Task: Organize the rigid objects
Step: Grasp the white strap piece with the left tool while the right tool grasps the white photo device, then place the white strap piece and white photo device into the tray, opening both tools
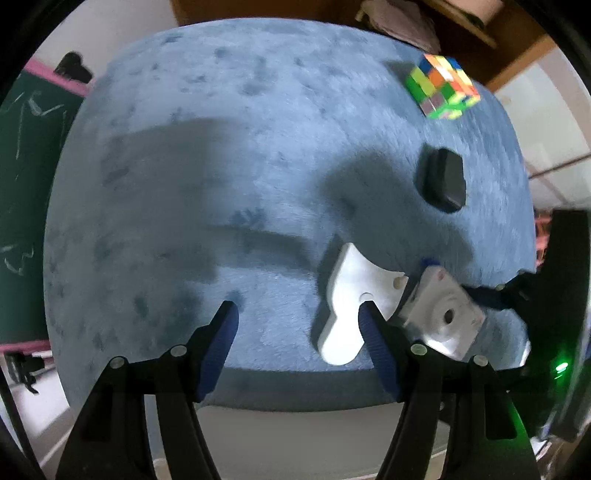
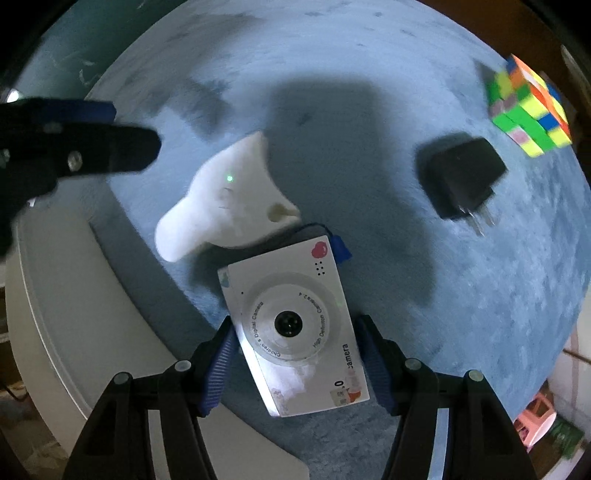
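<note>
A white children's camera (image 2: 295, 328) lies on a blue fuzzy mat (image 2: 369, 92); it also shows in the left wrist view (image 1: 443, 314). My right gripper (image 2: 295, 343) is open, its fingers either side of the camera with small gaps. A white plastic bracket (image 2: 229, 199) lies just beyond the camera, also seen in the left wrist view (image 1: 354, 295). My left gripper (image 1: 295, 317) is open and empty, its right finger over the bracket's edge. A black plug adapter (image 2: 461, 173) and a colourful puzzle cube (image 2: 528, 107) lie further off.
The mat (image 1: 221, 147) covers a round white table (image 2: 74, 314). The adapter (image 1: 443, 177) and cube (image 1: 441, 86) sit at the mat's far right. The left gripper's body (image 2: 74, 147) reaches in from the left. Wooden shelves (image 1: 461, 22) stand behind.
</note>
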The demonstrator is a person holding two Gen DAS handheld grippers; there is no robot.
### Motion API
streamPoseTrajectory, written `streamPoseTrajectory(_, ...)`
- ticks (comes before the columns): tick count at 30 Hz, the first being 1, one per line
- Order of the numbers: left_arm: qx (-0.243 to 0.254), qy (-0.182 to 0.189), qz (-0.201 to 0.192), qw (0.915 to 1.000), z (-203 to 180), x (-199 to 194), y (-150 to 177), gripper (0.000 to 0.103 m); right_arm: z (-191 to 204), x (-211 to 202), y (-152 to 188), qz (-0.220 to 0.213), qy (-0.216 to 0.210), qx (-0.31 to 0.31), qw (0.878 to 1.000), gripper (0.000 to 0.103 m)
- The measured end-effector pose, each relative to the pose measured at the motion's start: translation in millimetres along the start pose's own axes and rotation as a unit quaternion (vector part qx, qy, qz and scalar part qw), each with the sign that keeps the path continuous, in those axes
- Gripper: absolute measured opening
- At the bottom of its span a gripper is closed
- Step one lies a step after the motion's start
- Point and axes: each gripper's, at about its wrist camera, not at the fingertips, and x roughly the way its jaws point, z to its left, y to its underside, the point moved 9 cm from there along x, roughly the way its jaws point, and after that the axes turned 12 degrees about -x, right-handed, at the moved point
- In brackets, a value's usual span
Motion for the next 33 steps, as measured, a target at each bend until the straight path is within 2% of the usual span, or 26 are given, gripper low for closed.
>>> streamPoseTrajectory(7, 0.055, -0.02, 0.026, 0.998, -29, 29, 2, 0.072, -40, -6, 18, -0.007, 0.019, 0.086, 0.996, 0.064)
streamPoseTrajectory(9, 0.062, -0.016, 0.025, 0.9977, -38, 32, -1, 0.075, -49, -6, 22, -0.01, 0.019, 0.109, 0.994, 0.064)
streamPoseTrajectory(12, 0.069, -0.014, 0.03, 0.9971, -48, 35, -6, 0.075, -57, -5, 28, -0.012, 0.016, 0.135, 0.991, 0.064)
streamPoseTrajectory(18, 0.086, -0.01, 0.047, 0.9951, -57, 40, 1, 0.075, -68, -12, 35, -0.021, 0.009, 0.148, 0.989, 0.064)
streamPoseTrajectory(24, 0.089, -0.032, 0.053, 0.9941, -55, 57, 11, 0.075, -69, -28, 42, -0.031, 0.004, 0.146, 0.989, 0.064)
streamPoseTrajectory(28, 0.104, -0.039, 0.034, 0.9932, -60, 61, 14, 0.073, -75, -17, 47, -0.031, 0.004, 0.145, 0.989, 0.064)
streamPoseTrajectory(31, 0.102, -0.03, 0.017, 0.9942, -66, 59, 16, 0.06, -75, -16, 47, -0.032, 0.003, 0.148, 0.989, 0.064)
streamPoseTrajectory(33, 0.098, -0.023, 0.007, 0.9949, -67, 57, 16, 0.059, -75, -16, 48, -0.035, 0.004, 0.149, 0.988, 0.064)
